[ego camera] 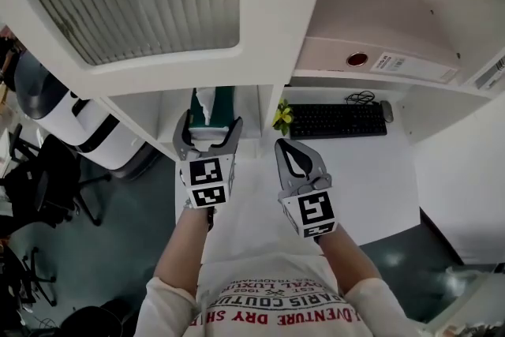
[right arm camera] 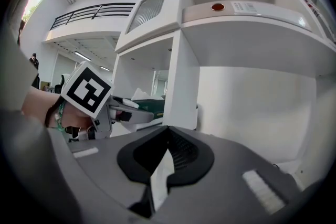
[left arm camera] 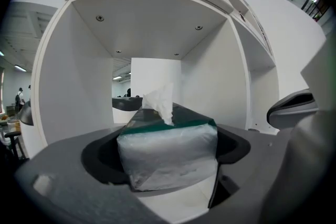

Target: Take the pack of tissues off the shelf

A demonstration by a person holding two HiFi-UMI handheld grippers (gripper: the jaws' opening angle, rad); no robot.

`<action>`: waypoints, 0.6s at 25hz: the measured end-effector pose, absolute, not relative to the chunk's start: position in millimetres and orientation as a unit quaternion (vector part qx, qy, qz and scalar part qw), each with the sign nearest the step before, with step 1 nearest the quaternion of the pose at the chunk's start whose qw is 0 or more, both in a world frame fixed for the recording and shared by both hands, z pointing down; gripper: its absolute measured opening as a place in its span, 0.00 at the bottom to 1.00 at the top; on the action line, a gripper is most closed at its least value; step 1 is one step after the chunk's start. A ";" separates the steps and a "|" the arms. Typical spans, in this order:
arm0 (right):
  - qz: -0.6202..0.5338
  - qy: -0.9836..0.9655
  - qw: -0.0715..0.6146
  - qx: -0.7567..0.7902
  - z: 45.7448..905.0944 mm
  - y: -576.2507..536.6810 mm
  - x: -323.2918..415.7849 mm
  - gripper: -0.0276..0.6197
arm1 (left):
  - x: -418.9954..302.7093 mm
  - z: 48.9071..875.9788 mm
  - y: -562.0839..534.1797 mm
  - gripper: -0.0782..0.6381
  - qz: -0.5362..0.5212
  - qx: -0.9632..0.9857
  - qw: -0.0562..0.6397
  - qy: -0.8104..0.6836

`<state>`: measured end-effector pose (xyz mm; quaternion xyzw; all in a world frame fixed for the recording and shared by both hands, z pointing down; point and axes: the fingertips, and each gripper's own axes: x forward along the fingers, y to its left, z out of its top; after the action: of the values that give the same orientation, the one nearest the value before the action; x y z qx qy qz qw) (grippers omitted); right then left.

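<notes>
Pack (ego camera: 213, 106) lies on the shelf (ego camera: 142, 114), inside its compartment. Left gripper (ego camera: 211, 121): jaws wide, flanking the pack's near end, no grip evident. Right gripper (ego camera: 284, 147): jaws nearly together, empty, off to the side. Remaining, by judgement: grip and withdrawal.

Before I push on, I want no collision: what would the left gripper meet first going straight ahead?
The pack of tissues: it sits dead ahead on the shelf, in line with the gap of the open left gripper. Its front may lie between the jaws; depth is unclear.
</notes>
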<state>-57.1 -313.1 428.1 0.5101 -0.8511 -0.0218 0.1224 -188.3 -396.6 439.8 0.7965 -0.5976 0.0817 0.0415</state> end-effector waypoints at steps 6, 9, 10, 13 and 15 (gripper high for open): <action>-0.014 -0.840 0.123 0.528 431.9 -320.1 -45.7 0.05 | -188.6 440.7 -406.0 0.75 0.077 0.789 0.037 -0.609; -0.012 -0.838 0.126 0.531 434.9 -318.4 -42.4 0.05 | -188.7 440.1 -406.6 0.71 0.077 0.790 0.037 -0.606; -0.011 -0.837 0.128 0.532 436.0 -317.3 -41.5 0.05 | -188.8 439.8 -406.1 0.70 0.077 0.791 0.038 -0.606; -0.009 -0.835 0.129 0.535 437.9 -313.8 -38.2 0.05 | -188.4 437.7 -403.3 0.68 0.074 0.795 0.042 -0.601; -0.011 -0.834 0.129 0.537 436.6 -310.6 -35.9 0.05 | -187.7 436.3 -399.4 0.67 0.071 0.798 0.047 -0.597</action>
<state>-35.9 -310.6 436.6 0.5369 -0.8336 -0.0107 0.1291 -187.7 -399.4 436.3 0.7979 -0.5968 0.0708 0.0474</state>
